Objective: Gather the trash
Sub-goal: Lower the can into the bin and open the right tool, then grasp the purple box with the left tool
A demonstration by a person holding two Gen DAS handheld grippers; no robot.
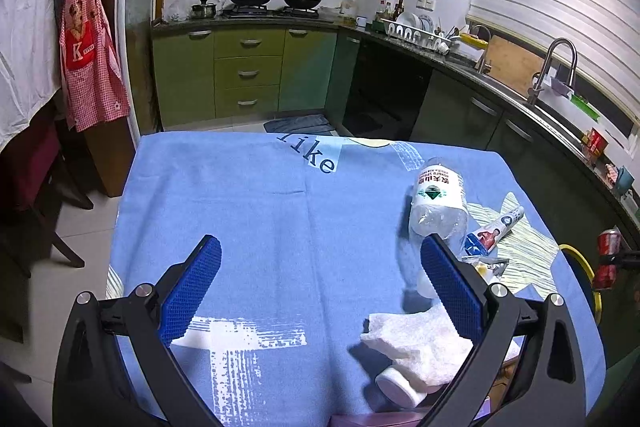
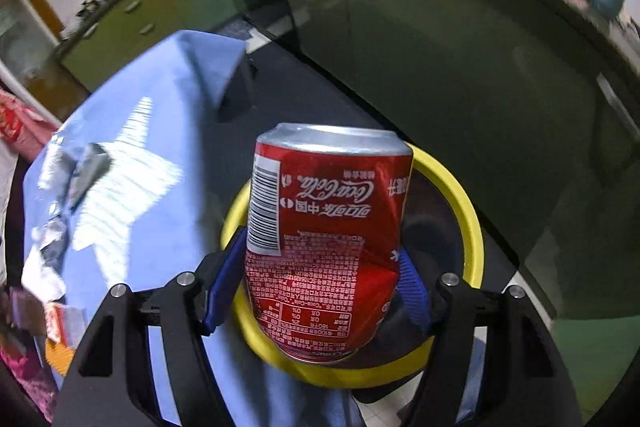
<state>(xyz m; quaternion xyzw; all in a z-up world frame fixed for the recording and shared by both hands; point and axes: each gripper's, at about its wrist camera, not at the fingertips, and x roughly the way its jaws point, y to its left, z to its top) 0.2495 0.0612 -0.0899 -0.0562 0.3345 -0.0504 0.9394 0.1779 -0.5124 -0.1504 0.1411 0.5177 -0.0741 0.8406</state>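
Right hand-held gripper (image 2: 320,291) around dented can (image 2: 328,227), seemingly over bin (image 2: 460,195).

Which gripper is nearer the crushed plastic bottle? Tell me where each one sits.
Left. The left gripper hangs open over the table, one finger beside the plastic bottle. The right gripper is off the table's edge, clamping a red can above the yellow-rimmed bin.

Can (image 2: 328,235) over bin (image 2: 460,195) beside table (image 1: 260,227), bottle (image 1: 438,203) seemingly lying behind tissue (image 1: 416,343)

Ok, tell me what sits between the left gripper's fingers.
Only bare blue tablecloth, seen in the left wrist view; the left gripper is open, the crumpled tissue lying by its right finger.
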